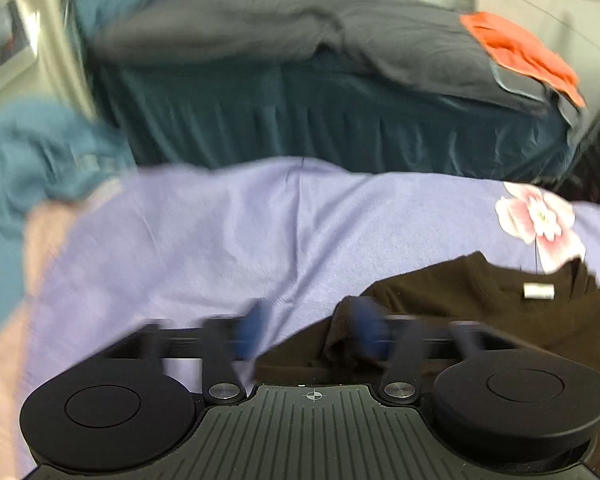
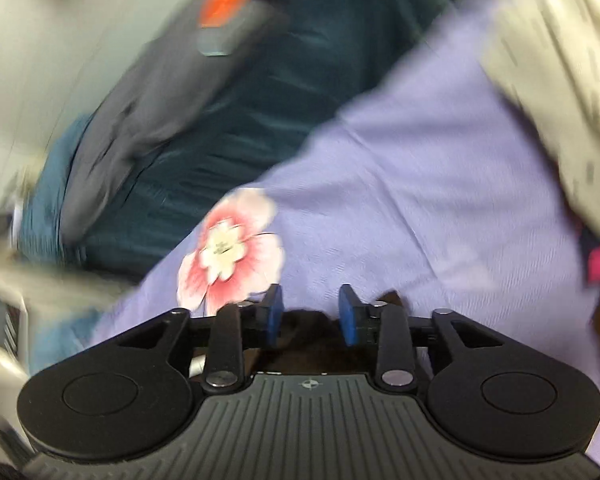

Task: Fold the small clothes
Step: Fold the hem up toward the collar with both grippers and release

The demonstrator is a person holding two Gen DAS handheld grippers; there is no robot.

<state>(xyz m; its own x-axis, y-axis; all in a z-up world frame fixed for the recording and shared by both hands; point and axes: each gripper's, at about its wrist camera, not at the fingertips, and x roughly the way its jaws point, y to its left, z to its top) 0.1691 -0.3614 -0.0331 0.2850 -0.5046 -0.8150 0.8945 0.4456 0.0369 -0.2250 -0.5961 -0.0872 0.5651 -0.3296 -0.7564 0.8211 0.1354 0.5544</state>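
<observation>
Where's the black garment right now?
In the left wrist view the black cotton garment lies lower right on the lilac bedsheet, just below the pink flower print.

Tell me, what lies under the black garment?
The black garment lies on a lilac sheet with a pink flower print. The sheet shows all around it; what it covers directly beneath cannot be seen.
</observation>
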